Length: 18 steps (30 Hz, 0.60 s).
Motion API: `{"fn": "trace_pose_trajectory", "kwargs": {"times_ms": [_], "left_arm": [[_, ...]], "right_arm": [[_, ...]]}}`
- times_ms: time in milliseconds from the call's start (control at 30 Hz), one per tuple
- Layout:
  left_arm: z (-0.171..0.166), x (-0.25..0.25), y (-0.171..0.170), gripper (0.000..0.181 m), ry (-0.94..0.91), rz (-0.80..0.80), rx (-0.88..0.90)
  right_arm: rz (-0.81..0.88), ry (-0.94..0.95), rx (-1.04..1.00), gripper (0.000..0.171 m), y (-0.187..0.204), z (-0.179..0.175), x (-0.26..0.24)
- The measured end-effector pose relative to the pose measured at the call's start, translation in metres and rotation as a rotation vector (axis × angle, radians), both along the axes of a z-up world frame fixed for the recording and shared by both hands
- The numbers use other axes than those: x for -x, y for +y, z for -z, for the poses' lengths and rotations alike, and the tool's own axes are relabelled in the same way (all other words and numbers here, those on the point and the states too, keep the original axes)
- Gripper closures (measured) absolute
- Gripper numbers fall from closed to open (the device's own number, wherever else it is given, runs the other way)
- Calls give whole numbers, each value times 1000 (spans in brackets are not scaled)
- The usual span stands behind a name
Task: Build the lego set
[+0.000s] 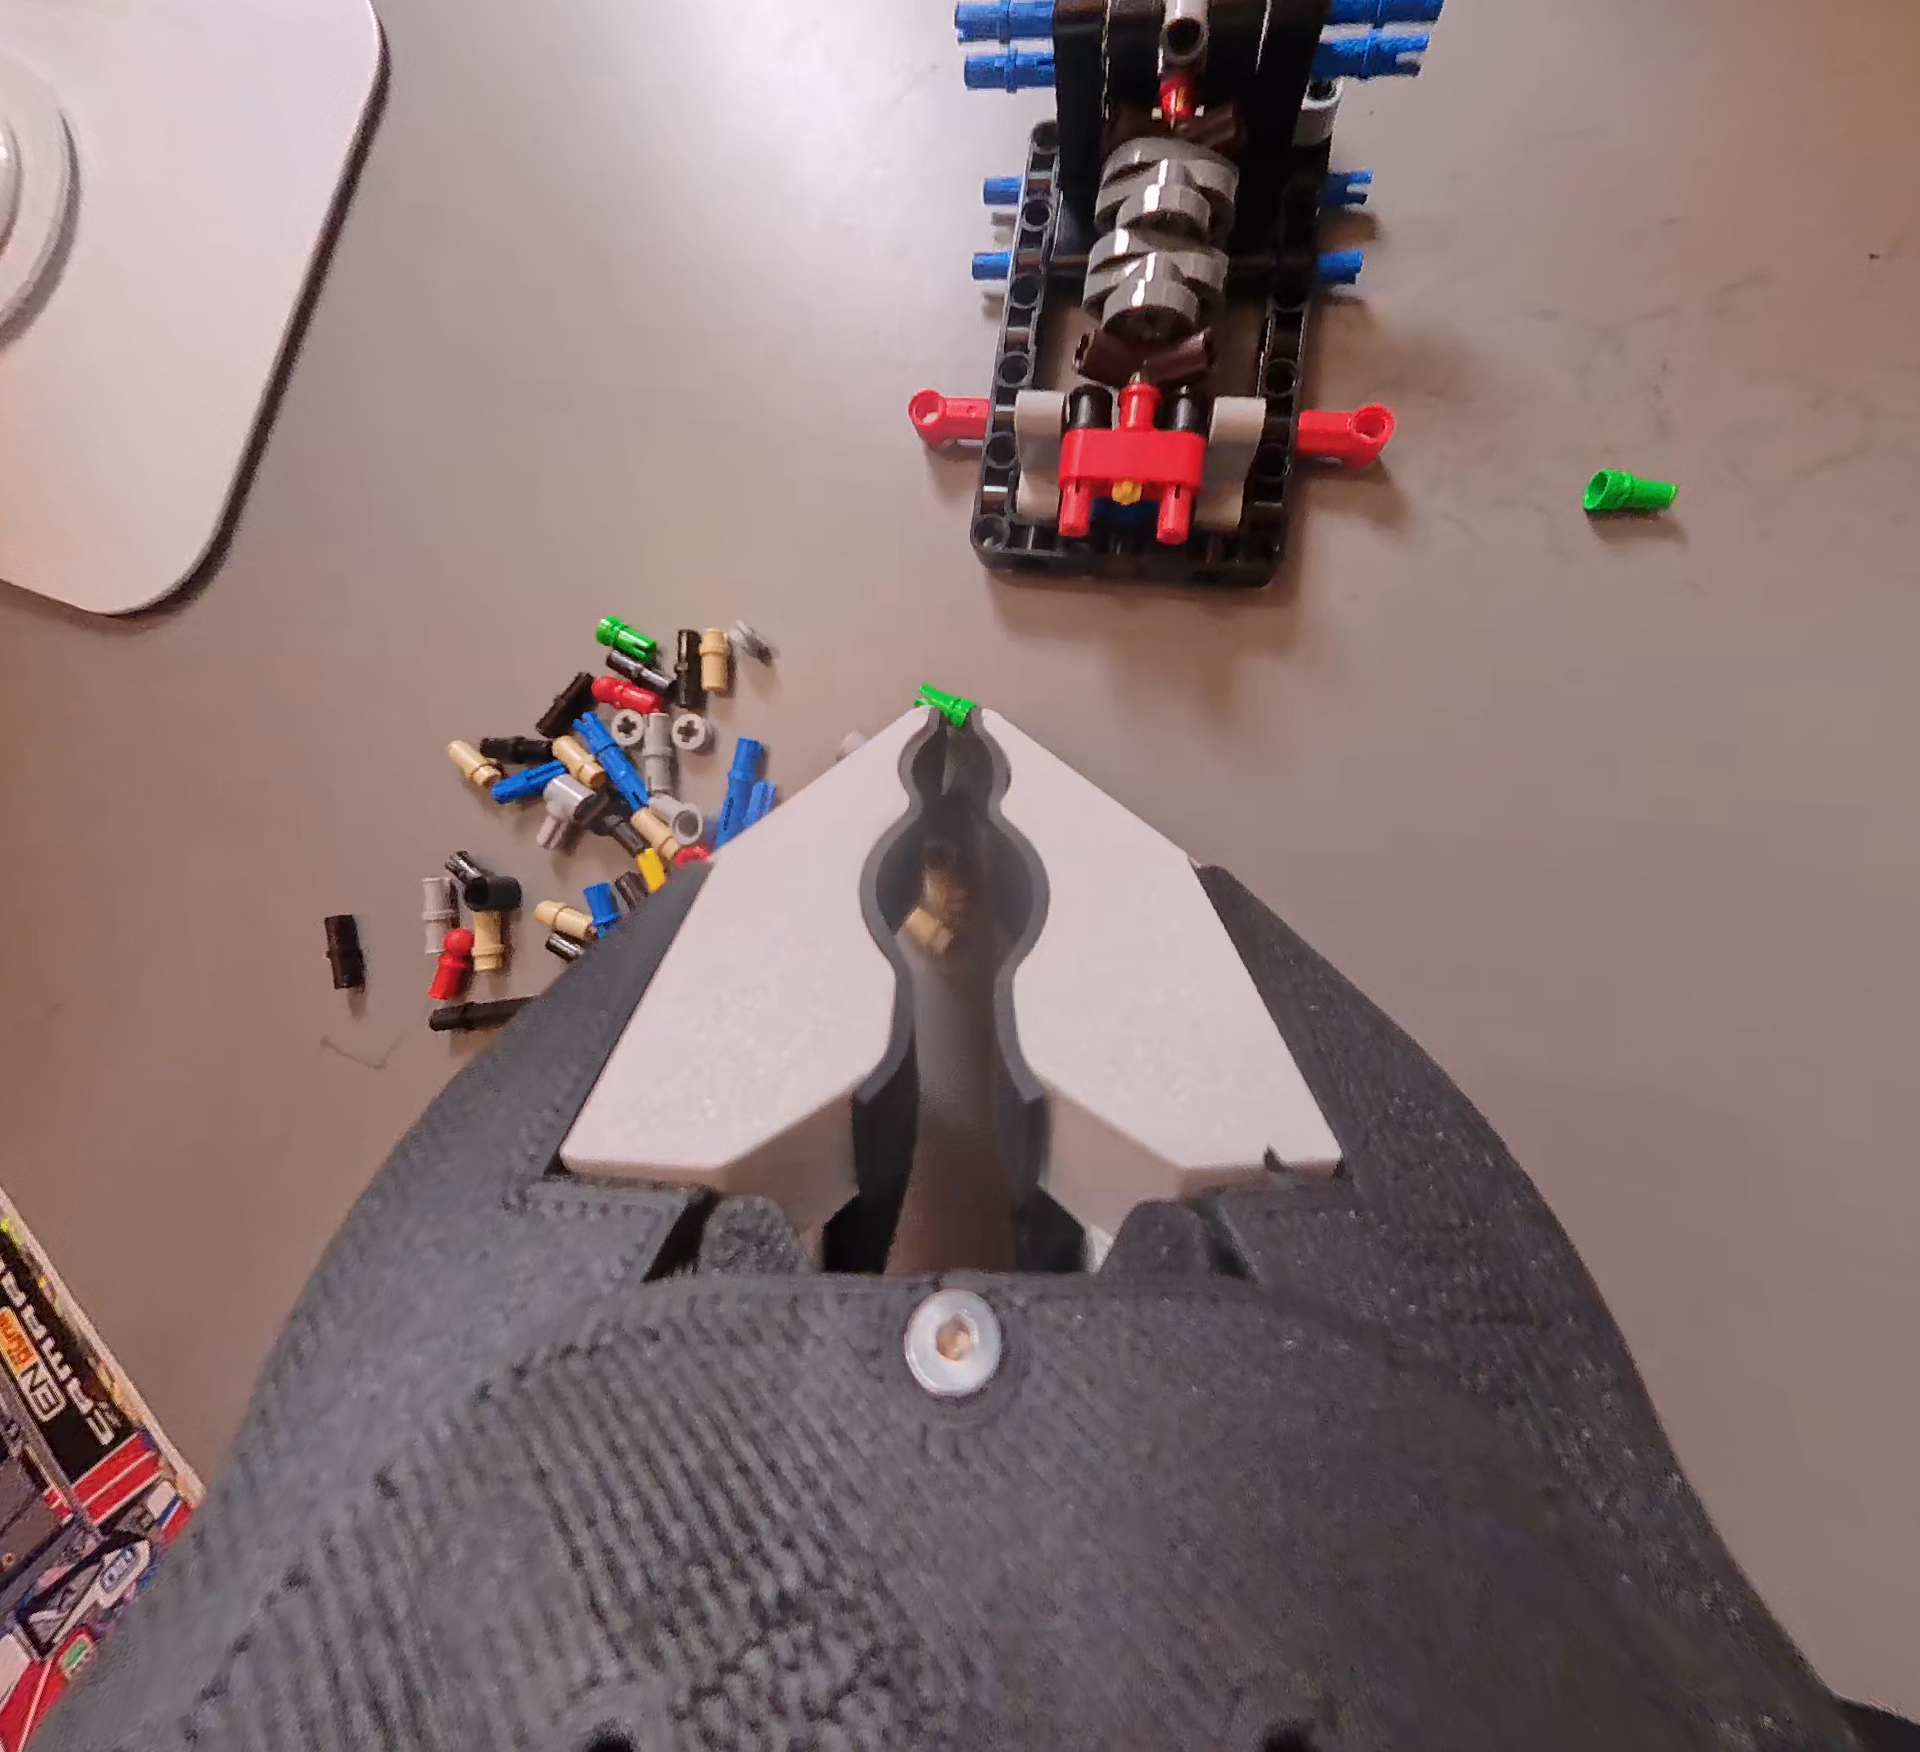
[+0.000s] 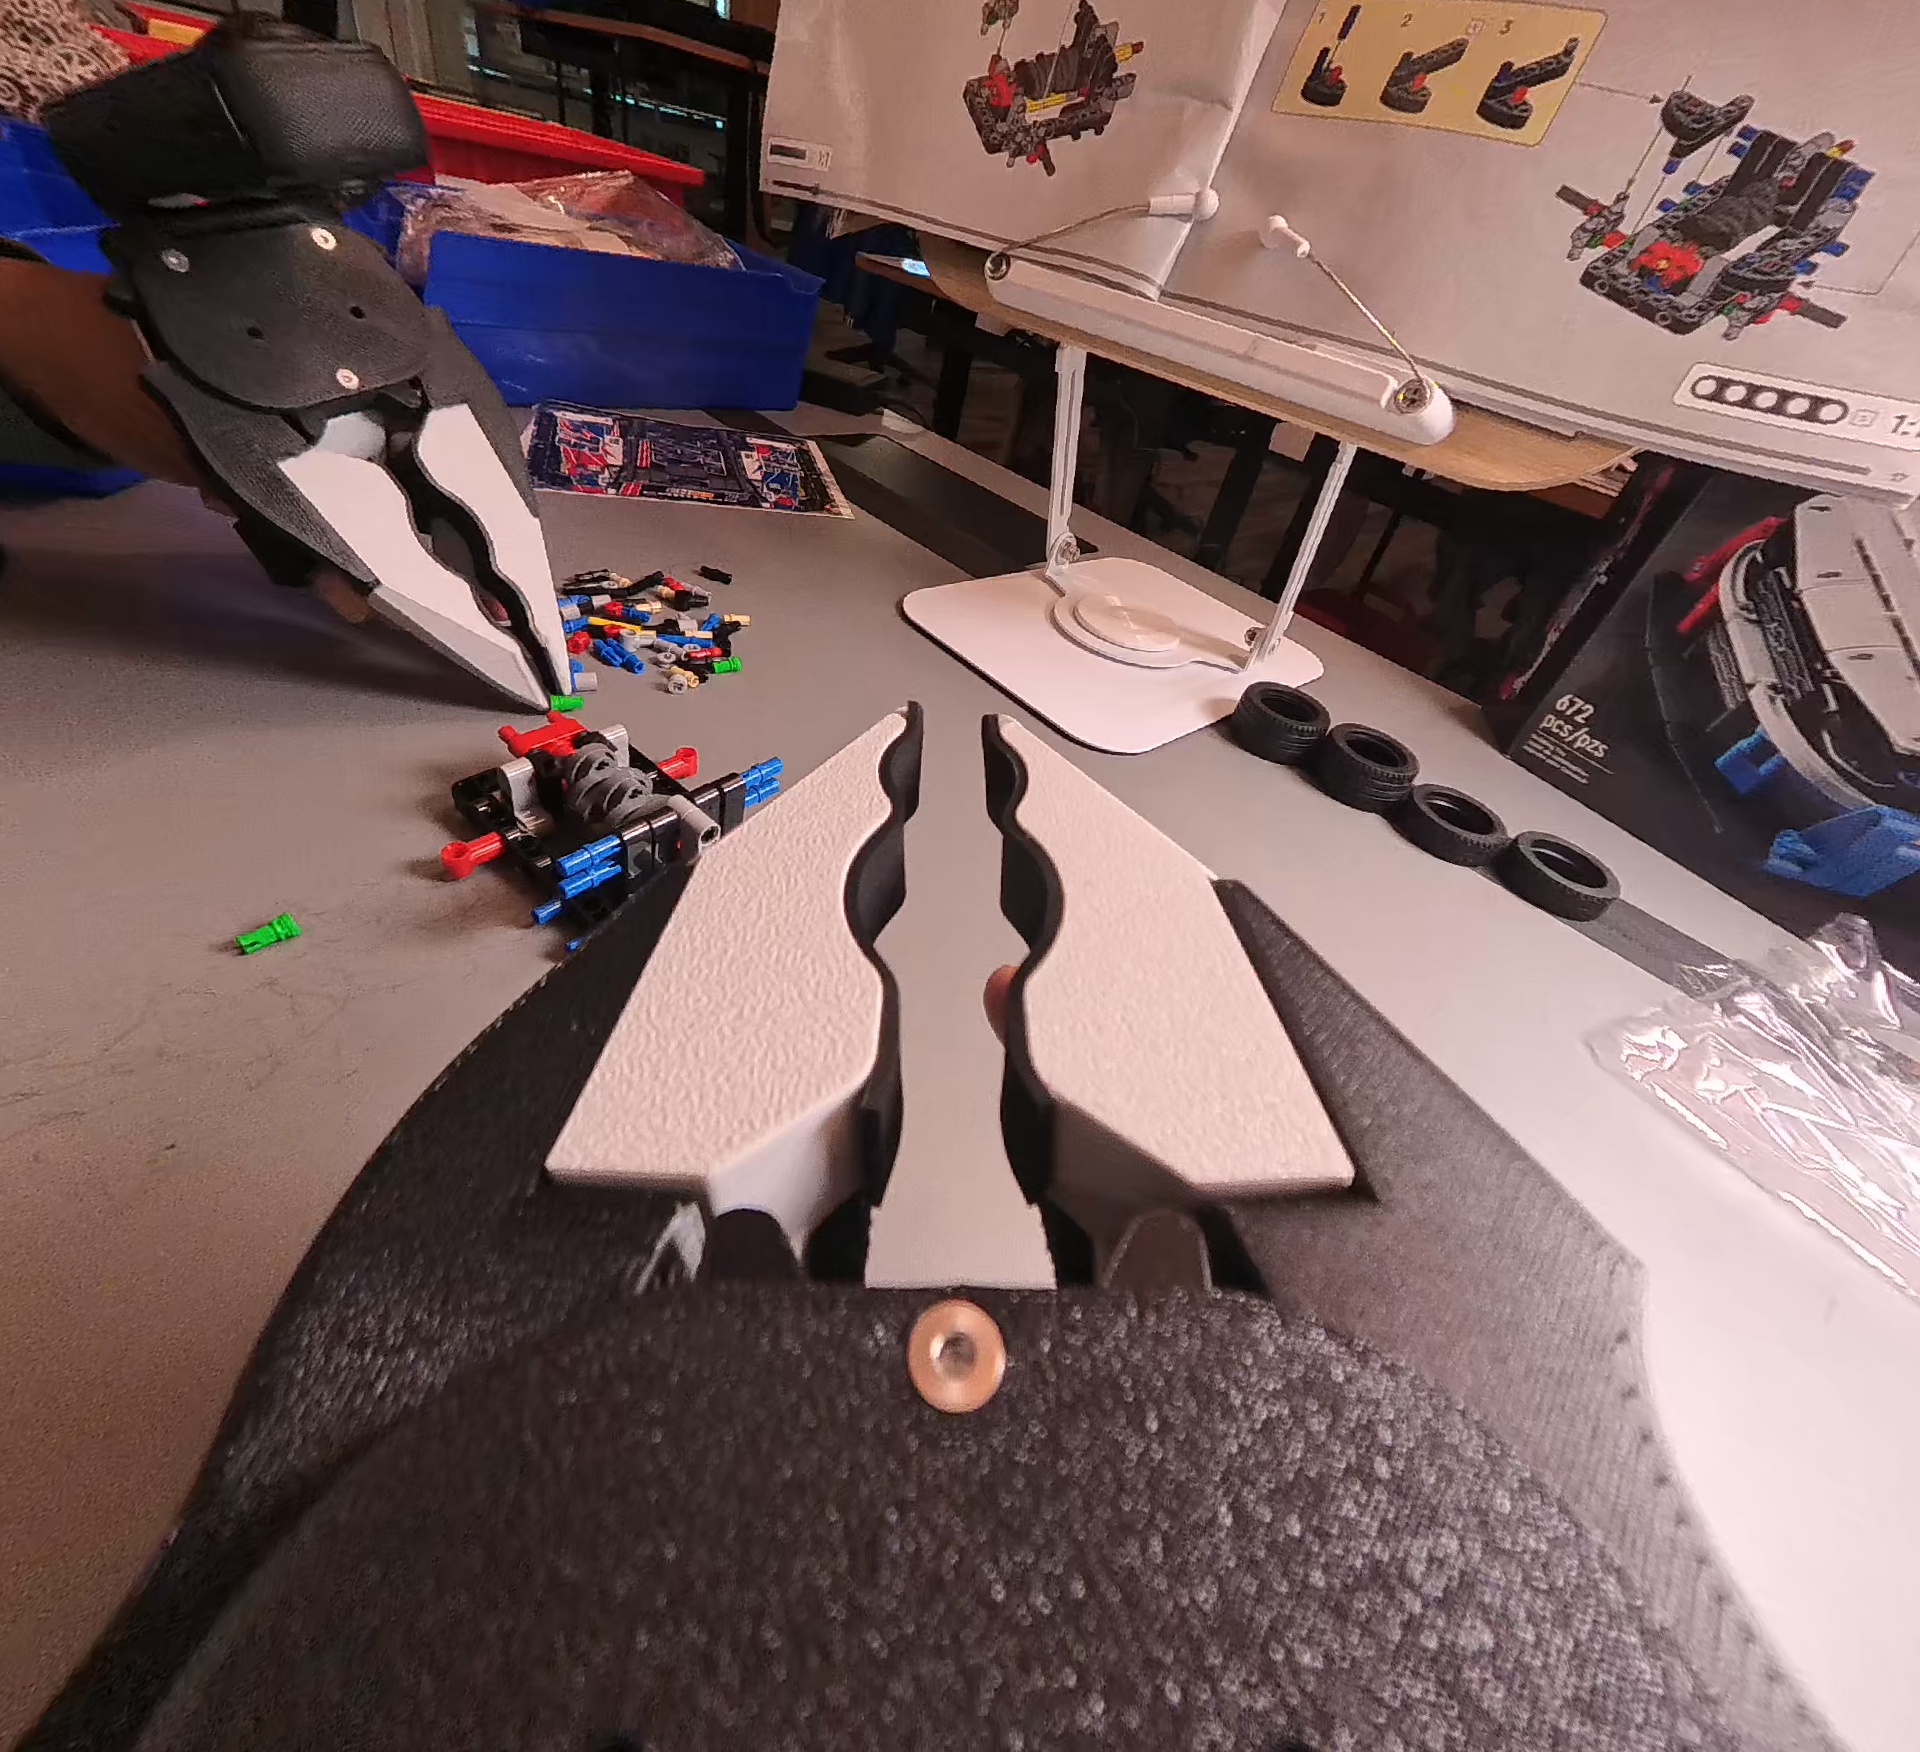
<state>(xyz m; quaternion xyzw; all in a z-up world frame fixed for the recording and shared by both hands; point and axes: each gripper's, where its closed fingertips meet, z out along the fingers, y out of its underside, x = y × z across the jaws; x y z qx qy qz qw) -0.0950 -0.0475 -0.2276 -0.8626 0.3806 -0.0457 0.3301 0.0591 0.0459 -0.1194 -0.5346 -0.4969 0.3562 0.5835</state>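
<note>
My left gripper [image 1: 948, 713] is shut on a small green pin [image 1: 945, 701] at its fingertips, above the grey table between the pile and the model. It also shows in the right wrist view [image 2: 556, 694], with the green pin [image 2: 566, 703] at its tips. The half-built black frame model [image 1: 1153, 268] with grey gears, blue pins and red parts lies ahead; it also shows in the right wrist view [image 2: 613, 803]. A pile of small loose pins [image 1: 613, 798] lies to the left. Another green pin [image 1: 1628, 491] lies alone at the right. My right gripper [image 2: 951, 715] is open and empty.
A white stand base [image 1: 156, 248] sits at the far left; in the right wrist view the stand [image 2: 1112, 653] holds the open instruction booklet [image 2: 1351, 92]. Several black tyres [image 2: 1423, 809] line the table beside the set's box [image 2: 1766, 715]. Blue bins [image 2: 623, 310], a sticker sheet [image 2: 675, 461] and a plastic bag [image 2: 1808, 1079]. Spacing between my two grippers at the tips: around 20 cm. From the left gripper's tips to the white stand base [image 1: 156, 248] is close to 25 cm. My right wrist view [image 2: 1055, 660] looks at it from another angle.
</note>
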Motion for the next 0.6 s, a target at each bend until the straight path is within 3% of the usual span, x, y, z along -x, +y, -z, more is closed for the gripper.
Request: {"fn": "trace_pose_trajectory", "kwargs": {"times_ms": [133,300,467,600], "left_arm": [[-20,-12,-2,179,-73,16,-56],[-43,-69,-23,180,-241,115,-42],[-21,-120,-38,179,-227,153,38],[-9,-126,-38,179,-189,134,54]], "right_arm": [[7,-9,-1,161,2,3,0],[13,-13,-4,162,4,4,-1],[12,-14,-9,162,4,3,-1],[11,-14,-31,162,2,0,-1]]}}
